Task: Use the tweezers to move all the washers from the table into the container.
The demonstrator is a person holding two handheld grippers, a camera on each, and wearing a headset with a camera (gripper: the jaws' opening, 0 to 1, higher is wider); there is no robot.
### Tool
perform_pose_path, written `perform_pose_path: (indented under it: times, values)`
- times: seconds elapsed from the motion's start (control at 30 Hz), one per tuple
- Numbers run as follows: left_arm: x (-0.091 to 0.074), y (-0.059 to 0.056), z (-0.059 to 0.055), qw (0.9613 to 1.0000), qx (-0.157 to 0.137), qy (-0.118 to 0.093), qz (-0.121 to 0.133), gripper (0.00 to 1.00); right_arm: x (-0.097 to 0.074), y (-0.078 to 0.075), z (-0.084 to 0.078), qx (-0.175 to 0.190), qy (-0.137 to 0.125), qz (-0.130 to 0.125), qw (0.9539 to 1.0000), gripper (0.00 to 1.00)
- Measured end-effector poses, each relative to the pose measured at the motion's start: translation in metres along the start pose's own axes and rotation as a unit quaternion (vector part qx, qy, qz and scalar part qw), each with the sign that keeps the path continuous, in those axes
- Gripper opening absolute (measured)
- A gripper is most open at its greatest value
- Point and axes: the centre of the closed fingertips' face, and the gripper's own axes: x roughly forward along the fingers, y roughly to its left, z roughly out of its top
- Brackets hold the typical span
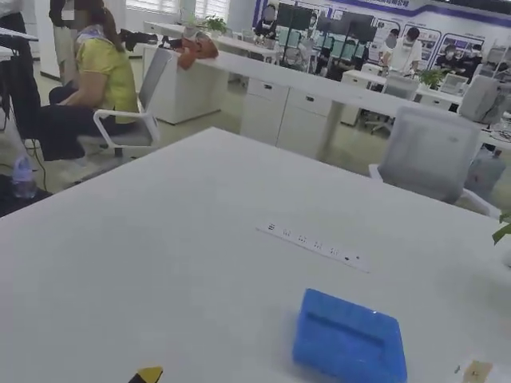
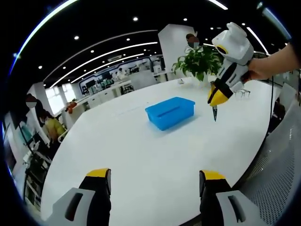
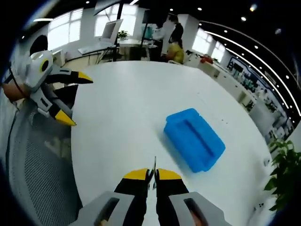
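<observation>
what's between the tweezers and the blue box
Just bare white table lies between the tweezers and the blue box, seen in the right gripper view.

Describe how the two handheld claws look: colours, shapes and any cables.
The two match. The left claw has grey moulded arms that turn black, each capped with a yellow tip. The right claw has the same grey, black and yellow build. From outside, each has a rounded white body, and a thin dark cable trails from the right one.
</observation>
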Motion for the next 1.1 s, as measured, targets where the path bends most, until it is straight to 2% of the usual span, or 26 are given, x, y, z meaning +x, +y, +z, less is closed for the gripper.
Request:
perform_pose_path:
  times: [0.03,0.07,0.23,0.43,0.5,0.7,0.73,0.83,0.9,1.0,1.07,1.1]
  values:
    - [0.000,0.000,0.000,1.0000,-0.003,-0.001,-0.001,0.78,0.001,0.002,-0.001,-0.003,0.005,0.006,1.0000,0.02]
    - [0.000,-0.001,0.000,1.0000,-0.004,0.000,-0.002,0.78,0.005,0.006,-0.004,-0.007,0.021,0.019,0.9996,0.02]
    - [0.000,-0.002,0.000,1.0000,0.000,0.001,-0.003,0.78,0.021,0.013,-0.002,-0.028,0.040,0.044,0.9978,0.02]
    - [0.000,-0.001,-0.002,1.0000,0.001,0.006,-0.001,0.76,0.038,0.028,0.005,-0.066,0.044,0.085,0.9933,0.02]
    - [0.000,0.000,-0.001,1.0000,-0.002,0.004,0.000,0.76,0.045,0.029,0.009,-0.048,0.041,0.087,0.9942,0.02]
    - [0.001,-0.001,-0.003,0.9999,0.002,0.009,-0.003,0.75,0.060,0.034,0.015,-0.102,0.052,0.109,0.9874,0.02]
    - [0.001,-0.001,-0.003,0.9999,0.003,0.010,-0.003,0.75,0.064,0.036,0.015,-0.115,0.054,0.115,0.9852,0.02]
    - [0.002,-0.001,-0.006,0.9998,0.010,0.017,-0.001,0.74,0.072,0.038,0.015,-0.126,0.057,0.126,0.9824,0.02]
    - [0.002,-0.001,-0.006,0.9998,0.009,0.018,-0.001,0.74,0.075,0.040,0.011,-0.140,0.069,0.137,0.9781,0.02]
    - [0.002,-0.002,-0.007,0.9997,0.010,0.021,-0.002,0.74,0.081,0.044,0.001,-0.194,0.093,0.155,0.9642,0.02]
    - [0.003,-0.002,-0.008,0.9997,0.012,0.022,-0.003,0.74,0.084,0.045,-0.003,-0.207,0.103,0.162,0.9593,0.02]
    - [0.003,-0.002,-0.008,0.9997,0.012,0.023,-0.003,0.74,0.086,0.044,-0.006,-0.222,0.112,0.164,0.9544,0.02]
